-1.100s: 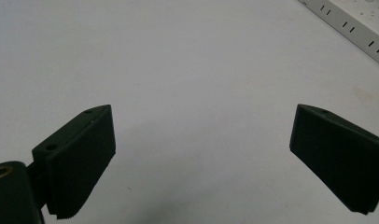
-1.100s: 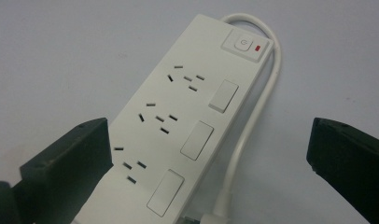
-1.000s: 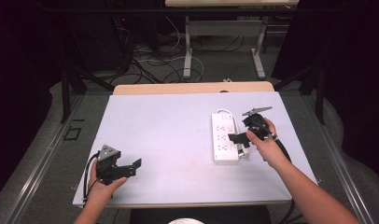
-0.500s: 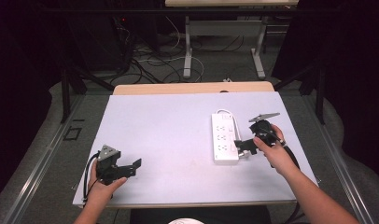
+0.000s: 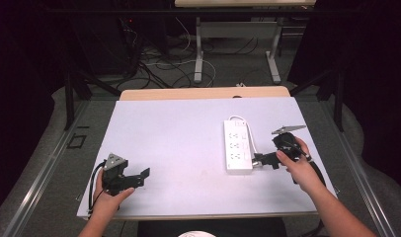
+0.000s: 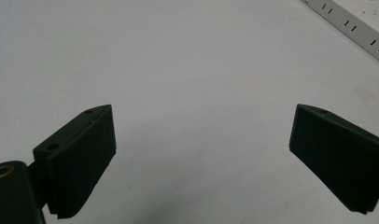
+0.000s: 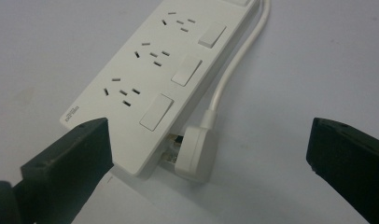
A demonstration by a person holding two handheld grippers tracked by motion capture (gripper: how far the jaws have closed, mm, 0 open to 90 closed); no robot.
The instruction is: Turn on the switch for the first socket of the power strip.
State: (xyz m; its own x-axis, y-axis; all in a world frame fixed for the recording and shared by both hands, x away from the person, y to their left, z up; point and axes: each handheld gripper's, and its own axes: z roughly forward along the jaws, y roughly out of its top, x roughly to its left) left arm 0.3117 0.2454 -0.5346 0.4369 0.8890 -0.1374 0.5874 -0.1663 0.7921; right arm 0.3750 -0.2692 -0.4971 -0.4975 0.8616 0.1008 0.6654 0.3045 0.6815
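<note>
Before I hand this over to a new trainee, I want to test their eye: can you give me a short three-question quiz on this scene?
1. True or false: the right hand-held gripper has its jaws shut on the plug.
2. Multiple choice: where does the plug lie? A) at the near end of the power strip, beside it; B) pushed into a top socket; C) between the left hand-held gripper's jaws.
3. How many rocker switches does the right gripper view show in full on the power strip?

Key: 1 false, both jaws stand wide apart; 2 A; 3 three.
</note>
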